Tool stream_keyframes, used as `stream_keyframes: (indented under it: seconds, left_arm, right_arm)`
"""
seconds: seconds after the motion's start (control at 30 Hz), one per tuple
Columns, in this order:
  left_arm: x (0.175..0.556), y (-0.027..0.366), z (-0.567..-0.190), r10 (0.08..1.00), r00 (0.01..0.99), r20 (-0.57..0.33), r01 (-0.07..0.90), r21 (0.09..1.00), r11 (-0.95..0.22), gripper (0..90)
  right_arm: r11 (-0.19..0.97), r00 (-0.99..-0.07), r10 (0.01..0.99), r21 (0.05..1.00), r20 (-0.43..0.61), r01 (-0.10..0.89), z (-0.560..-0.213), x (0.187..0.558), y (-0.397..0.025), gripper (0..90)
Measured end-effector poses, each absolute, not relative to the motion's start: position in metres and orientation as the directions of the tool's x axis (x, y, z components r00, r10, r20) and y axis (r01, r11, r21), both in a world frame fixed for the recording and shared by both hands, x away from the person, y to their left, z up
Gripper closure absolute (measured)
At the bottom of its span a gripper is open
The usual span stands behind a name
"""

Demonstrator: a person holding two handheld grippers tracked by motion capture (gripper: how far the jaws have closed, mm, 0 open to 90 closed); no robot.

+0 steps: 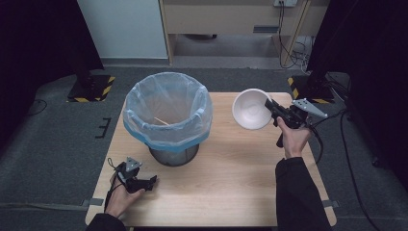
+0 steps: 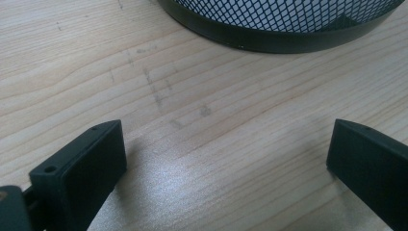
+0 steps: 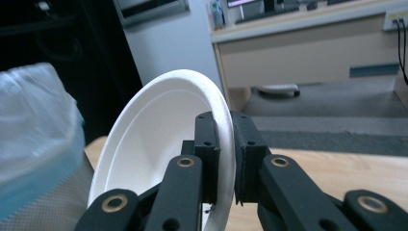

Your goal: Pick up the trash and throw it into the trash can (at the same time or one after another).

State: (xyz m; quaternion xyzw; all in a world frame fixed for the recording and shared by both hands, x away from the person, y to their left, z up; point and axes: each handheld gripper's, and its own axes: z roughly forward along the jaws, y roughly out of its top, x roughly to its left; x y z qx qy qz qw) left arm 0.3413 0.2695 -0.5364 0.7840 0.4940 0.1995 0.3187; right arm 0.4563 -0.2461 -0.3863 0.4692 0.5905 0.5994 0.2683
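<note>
I see a mesh bin (image 1: 167, 115) lined with a plastic bag (image 1: 144, 98), a thin stick (image 1: 161, 121) inside. It stands on my wooden surface (image 1: 226, 178); grey floor beyond. My right gripper (image 1: 275, 109) clamps the white bowl's (image 1: 250, 109) rim, bowl tipped on edge above the surface, opening facing the bin. My left gripper (image 1: 153, 181) rests low, jaws apart.

Readable text: none that I can make out.
Floor plates (image 1: 91, 89): yellow-black hazard stripes, no wording.
</note>
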Motion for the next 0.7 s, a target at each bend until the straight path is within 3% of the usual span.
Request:
stream_keyframes:
  seconds: [0.7]
  left_arm:
    - [0.341,0.27,-0.536,0.902,0.432,-0.002,0.647,0.697,-0.309,0.0]
  right_arm:
    - [-0.247,-0.516,0.819,0.966,0.249,0.073,-0.334,0.43,-0.238,83.1]
